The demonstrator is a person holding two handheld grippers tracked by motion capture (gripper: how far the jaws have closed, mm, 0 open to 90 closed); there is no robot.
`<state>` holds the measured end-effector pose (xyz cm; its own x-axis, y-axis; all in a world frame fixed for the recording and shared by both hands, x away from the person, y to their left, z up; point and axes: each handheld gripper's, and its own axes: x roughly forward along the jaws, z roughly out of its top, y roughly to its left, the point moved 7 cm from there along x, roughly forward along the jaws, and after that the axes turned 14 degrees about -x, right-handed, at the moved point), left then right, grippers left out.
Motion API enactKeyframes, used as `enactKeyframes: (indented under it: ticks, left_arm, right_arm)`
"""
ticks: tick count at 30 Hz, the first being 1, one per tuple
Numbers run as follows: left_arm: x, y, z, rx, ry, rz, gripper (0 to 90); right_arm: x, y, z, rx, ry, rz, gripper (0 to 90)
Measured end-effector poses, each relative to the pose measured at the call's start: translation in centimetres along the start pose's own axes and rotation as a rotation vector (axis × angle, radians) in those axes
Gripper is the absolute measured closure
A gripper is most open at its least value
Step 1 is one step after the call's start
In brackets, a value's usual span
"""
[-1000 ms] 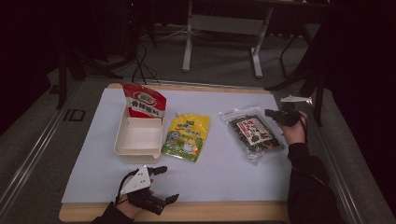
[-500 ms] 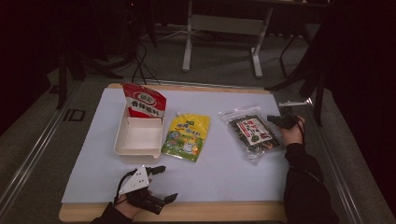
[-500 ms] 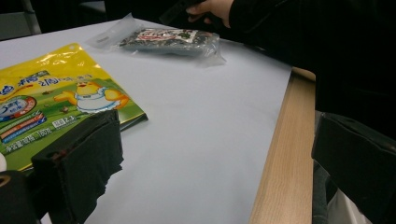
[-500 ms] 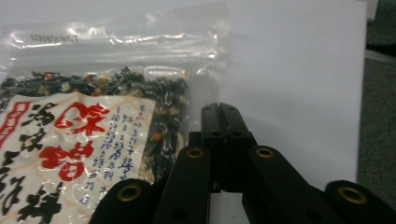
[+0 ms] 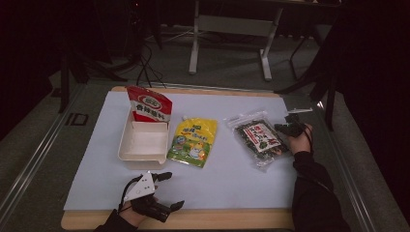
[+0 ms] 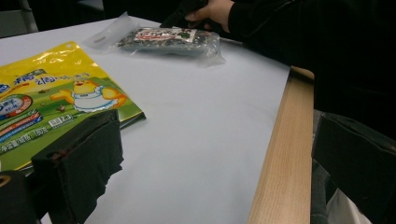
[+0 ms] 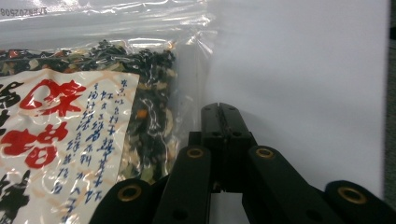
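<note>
A clear bag of dark dried greens with a red-and-white label (image 5: 258, 137) lies at the right of the white sheet. My right gripper (image 5: 286, 128) rests at its right edge. In the right gripper view its jaws (image 7: 219, 112) are pressed together on the sheet, just beside the bag's (image 7: 70, 130) clear edge, with nothing seen between them. My left gripper (image 5: 170, 191) sits near the table's front edge, left of centre, open and empty. In the left gripper view its jaws (image 6: 215, 177) stand wide apart, the left one by a flat yellow pouch (image 6: 56, 98).
A white open box (image 5: 126, 145) sits at the left with a red pouch (image 5: 149, 104) standing at its far end. The yellow pouch (image 5: 193, 141) lies flat between box and bag. The wooden table edge (image 5: 222, 218) runs along the front. A dark floor and a stand lie beyond.
My right gripper has shifted slightly nearer and leftward, close against the clear bag's right edge. The left gripper has not moved.
</note>
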<state>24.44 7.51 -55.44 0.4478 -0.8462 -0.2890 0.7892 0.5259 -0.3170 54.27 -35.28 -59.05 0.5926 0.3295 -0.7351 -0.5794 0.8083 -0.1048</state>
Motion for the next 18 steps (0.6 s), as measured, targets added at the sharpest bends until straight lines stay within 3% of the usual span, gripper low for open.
enactKeyframes:
  ticks: [13, 18]
  left_arm:
    - [0.0, -0.3, 0.2, 0.004, -0.002, -0.008, 3.0]
    - [-0.1, -0.4, 0.3, 0.007, -0.008, -0.013, 2.9]
  right_arm:
    - [-1.3, 4.2, -0.9, -0.074, -0.012, 0.051, 90.0]
    - [-2.5, 6.6, -1.9, -0.106, -0.024, 0.085, 90.0]
